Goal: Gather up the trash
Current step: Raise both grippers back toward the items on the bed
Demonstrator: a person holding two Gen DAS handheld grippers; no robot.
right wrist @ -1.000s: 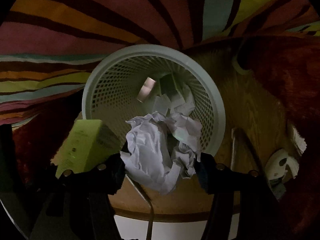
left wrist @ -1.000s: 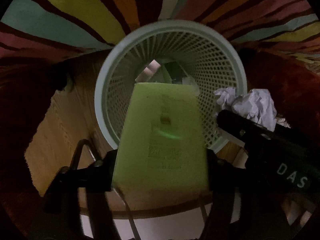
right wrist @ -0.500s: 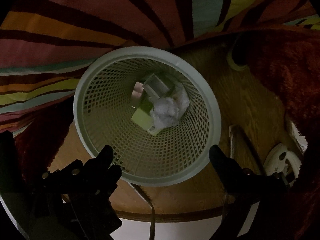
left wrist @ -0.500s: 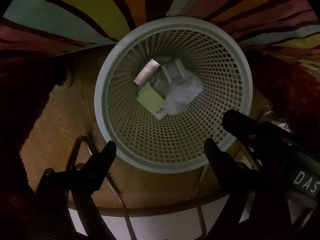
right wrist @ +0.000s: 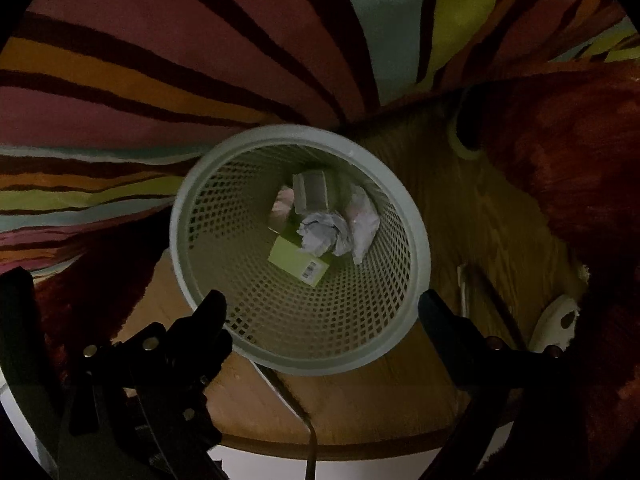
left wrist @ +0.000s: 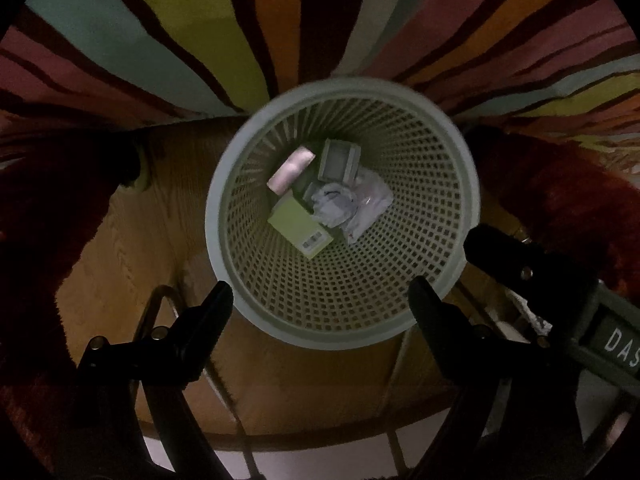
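Observation:
A pale lattice waste basket (left wrist: 432, 280) (right wrist: 404, 300) stands below both grippers on a wooden surface. At its bottom lie a lime-green box (left wrist: 298, 226) (right wrist: 296, 260) with a barcode, a crumpled white paper ball (left wrist: 336, 208) (right wrist: 322, 234), a grey-white box (left wrist: 338, 160) (right wrist: 312, 190) and a pinkish wrapper (left wrist: 290, 170). My left gripper (left wrist: 320, 294) hangs open over the basket's near rim with nothing between its fingers. My right gripper (right wrist: 322, 304) is open and empty too, above the near rim. The right gripper's body shows at the right of the left wrist view.
A striped multicolour rug (left wrist: 224, 32) (right wrist: 200, 60) lies beyond the basket. Dark red furry fabric (left wrist: 560, 200) (right wrist: 560, 160) flanks the wooden surface (left wrist: 120, 240) (right wrist: 480, 220). A white object (right wrist: 554, 326) lies at the right. Metal wire rails (left wrist: 160, 308) run near the fingers.
The left gripper let go of the green box and the right let go of the crumpled paper; both dropped into the basket. Both grippers opened wide and rose a little.

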